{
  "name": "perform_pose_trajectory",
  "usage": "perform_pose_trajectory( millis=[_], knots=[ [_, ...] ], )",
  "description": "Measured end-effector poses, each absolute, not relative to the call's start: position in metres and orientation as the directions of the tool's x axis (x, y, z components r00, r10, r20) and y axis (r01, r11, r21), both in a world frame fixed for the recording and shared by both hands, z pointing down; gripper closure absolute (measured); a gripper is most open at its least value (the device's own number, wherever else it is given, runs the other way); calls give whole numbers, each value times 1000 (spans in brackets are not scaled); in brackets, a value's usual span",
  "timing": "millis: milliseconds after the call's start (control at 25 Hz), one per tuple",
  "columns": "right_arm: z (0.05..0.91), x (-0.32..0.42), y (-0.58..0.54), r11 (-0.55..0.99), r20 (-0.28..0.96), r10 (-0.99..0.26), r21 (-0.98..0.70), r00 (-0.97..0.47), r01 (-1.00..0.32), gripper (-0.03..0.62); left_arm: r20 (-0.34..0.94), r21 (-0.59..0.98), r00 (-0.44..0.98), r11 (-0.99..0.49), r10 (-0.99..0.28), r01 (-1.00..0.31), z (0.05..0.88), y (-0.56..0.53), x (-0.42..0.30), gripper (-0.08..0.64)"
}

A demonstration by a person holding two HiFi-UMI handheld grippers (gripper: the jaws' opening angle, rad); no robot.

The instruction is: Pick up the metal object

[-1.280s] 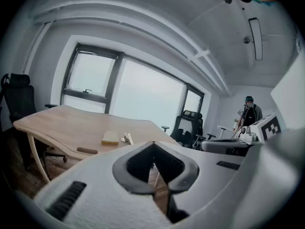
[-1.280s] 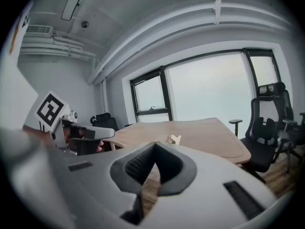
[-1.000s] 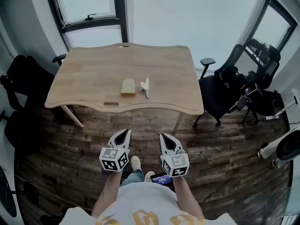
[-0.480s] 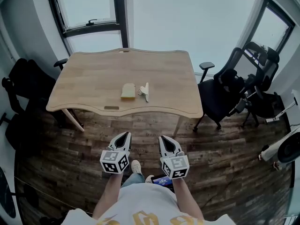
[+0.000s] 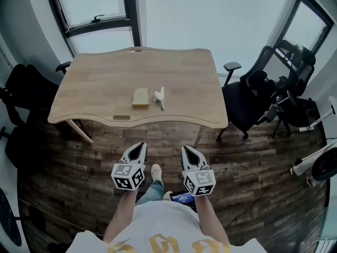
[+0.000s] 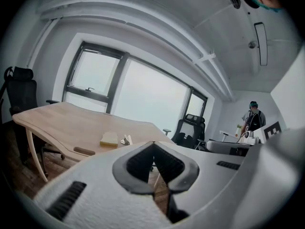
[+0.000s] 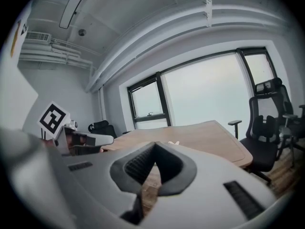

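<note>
The metal object [image 5: 159, 96], a small silvery clip-like piece, lies near the middle of the wooden table [image 5: 100, 78], just right of a pale yellow block [image 5: 140, 97]. Both of my grippers hang over the floor well short of the table's front edge. The left gripper [image 5: 138, 149] is shut and holds nothing, and the right gripper [image 5: 188, 152] beside it is also shut and holds nothing. The left gripper view looks past its closed tips [image 6: 153, 144] to the metal object [image 6: 126, 140] and the block [image 6: 109, 138] far ahead. Above the right gripper's [image 7: 155, 145] closed tips, the metal object [image 7: 175, 142] just shows.
Black office chairs [image 5: 263, 96] stand at the table's right and another [image 5: 21, 88] at its left. Windows run behind the table. A white device [image 5: 321, 165] sits on the wooden floor at far right. A person [image 6: 252, 120] stands far off.
The head view has swayed slightly. Both grippers stay shut, side by side, short of the table. Nothing on the table has moved.
</note>
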State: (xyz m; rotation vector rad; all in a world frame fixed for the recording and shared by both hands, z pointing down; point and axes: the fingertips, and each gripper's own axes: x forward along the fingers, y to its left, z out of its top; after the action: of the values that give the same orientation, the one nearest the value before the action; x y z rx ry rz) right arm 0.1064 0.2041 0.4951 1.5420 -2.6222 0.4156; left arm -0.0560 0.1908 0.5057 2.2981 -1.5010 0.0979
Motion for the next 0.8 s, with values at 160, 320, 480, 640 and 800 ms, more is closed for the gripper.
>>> perform_pose_trajectory(
  millis=[160,320,480,640,800],
  knots=[
    [509,108,179,446,227,-845,-198,-483,-873,581,286,306,429,-343,-857,-888,521,166,-57,540],
    [520,108,136,434,255,-843,-196,-473,-879,581,293,327,445,-349,-846,-878,533,122,-58,540],
    [528,101,82,427,283,-839,-187,-464,-885,581,302,340,472,-369,-828,-865,544,62,-58,540],
    [530,95,25,406,307,-843,-178,-443,-896,581,298,349,491,-385,-819,-854,544,-7,-64,540],
    [537,90,-26,388,333,-845,-159,-419,-908,581,295,362,518,-407,-803,-838,548,-62,-71,540]
  ],
)
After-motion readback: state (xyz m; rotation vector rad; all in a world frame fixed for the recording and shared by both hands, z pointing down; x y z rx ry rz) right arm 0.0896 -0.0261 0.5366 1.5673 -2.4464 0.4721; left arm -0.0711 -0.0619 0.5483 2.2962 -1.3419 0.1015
